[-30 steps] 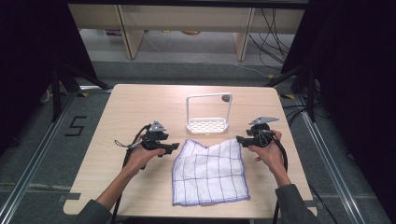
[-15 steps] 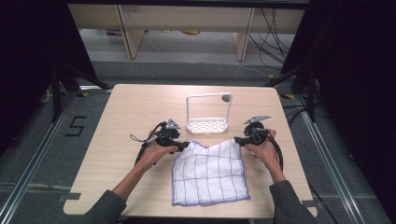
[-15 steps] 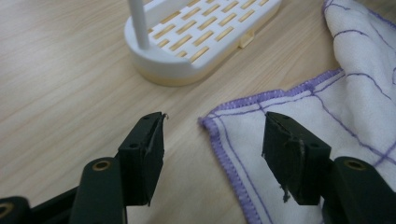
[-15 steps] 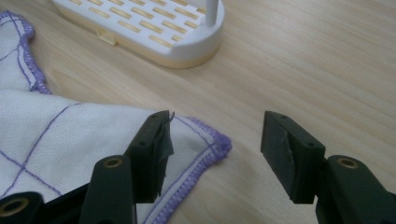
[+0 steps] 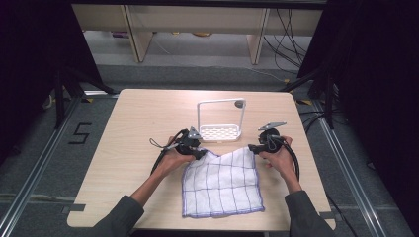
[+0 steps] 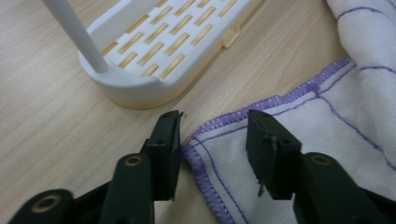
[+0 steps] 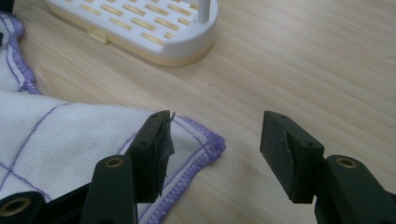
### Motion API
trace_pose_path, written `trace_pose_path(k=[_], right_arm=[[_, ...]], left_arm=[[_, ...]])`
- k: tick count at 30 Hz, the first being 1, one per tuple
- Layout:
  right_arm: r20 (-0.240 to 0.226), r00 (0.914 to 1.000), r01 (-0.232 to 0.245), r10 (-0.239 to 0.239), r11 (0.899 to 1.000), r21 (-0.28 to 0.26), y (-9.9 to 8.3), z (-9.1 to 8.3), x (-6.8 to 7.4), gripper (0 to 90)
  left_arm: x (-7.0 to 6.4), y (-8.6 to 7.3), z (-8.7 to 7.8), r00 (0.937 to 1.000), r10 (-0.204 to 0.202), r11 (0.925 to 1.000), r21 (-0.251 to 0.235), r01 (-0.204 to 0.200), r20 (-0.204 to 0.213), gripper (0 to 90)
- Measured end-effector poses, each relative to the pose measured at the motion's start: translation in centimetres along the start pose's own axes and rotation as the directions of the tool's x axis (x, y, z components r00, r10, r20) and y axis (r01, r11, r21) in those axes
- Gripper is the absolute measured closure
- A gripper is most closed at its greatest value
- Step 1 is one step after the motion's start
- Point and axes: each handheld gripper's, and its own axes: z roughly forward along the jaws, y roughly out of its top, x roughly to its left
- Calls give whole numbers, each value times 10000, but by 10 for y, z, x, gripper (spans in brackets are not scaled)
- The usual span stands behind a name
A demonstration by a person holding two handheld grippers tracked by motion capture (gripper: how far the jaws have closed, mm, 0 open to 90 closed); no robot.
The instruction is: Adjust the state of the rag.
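White checked cloth (image 5: 221, 181) lies flat near the rack (image 5: 220, 122). Left gripper (image 6: 214, 133) spread, straddling one corner. Right gripper (image 7: 214, 135) spread at the other.

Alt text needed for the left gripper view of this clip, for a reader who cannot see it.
Two open black jaws of the left gripper straddle the purple-stitched corner of a white checked cloth lying on a light wooden table. Behind them stands a white slotted rack with an upright white post.
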Motion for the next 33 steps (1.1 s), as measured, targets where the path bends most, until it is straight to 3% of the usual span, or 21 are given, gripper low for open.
trace_pose_path(k=[2,4,6,7,8,9,11,14,15,17,18,23,26,31,32,33], right_arm=[[-79,10000,-11,14,9994,339,0,4,1,447],[47,9994,338,-340,9985,421,-2,9,1,466],[-69,9995,308,-305,9979,568,-3,13,2,525],[-286,9994,-183,193,9991,377,-4,15,5,571],[-367,9990,-257,269,9991,342,-5,14,5,620],[-567,9983,131,-109,9992,389,-4,13,3,679],[-784,9968,205,-181,9994,291,-5,13,5,788],[-882,9943,635,-604,9974,328,-4,13,6,862],[-863,9940,667,-669,9978,-57,-4,15,6,875],[-998,9934,548,-558,9984,-122,-3,11,5,881],[-927,9930,726,-731,9973,-87,-2,8,3,882],[-952,9938,506,-582,9954,-809,5,-9,2,885],[-1022,9927,542,-645,9934,-1011,11,-23,1,885],[-1169,9902,581,-759,9873,-1481,17,-38,1,887],[-1185,9917,312,-490,9886,-1475,17,-40,4,887],[-1186,9899,587,-779,9857,-1579,18,-43,1,888]], left_arm=[[-1,0,0,9997,56,10000,-26,-55,221,659],[-2,0,0,9989,197,9998,-41,-195,414,726],[-2,-1,-1,9984,264,9996,-56,-262,509,794],[-2,-1,-1,9988,228,9997,-130,-222,423,829],[-2,-2,-2,9992,199,9997,-179,-192,359,847],[-2,-2,-2,9993,144,9997,-202,-137,351,853],[0,-3,-4,9995,52,9994,-333,-42,302,858],[5,-3,-10,9999,95,9990,-445,-90,102,861],[6,-4,-12,10000,44,9987,-499,-41,55,862],[9,-4,-15,10000,-77,9980,-624,79,30,862],[10,-5,-18,10000,-78,9977,-676,80,27,863],[16,-5,-33,9993,-374,9937,-1062,368,-37,864],[19,-4,-42,9968,-776,9877,-1345,798,216,864],[23,-4,-58,9974,-714,9844,-1611,700,-27,864],[23,-4,-62,9977,-681,9837,-1670,667,-30,863],[23,-3,-64,9979,-647,9834,-1705,626,-70,863]])
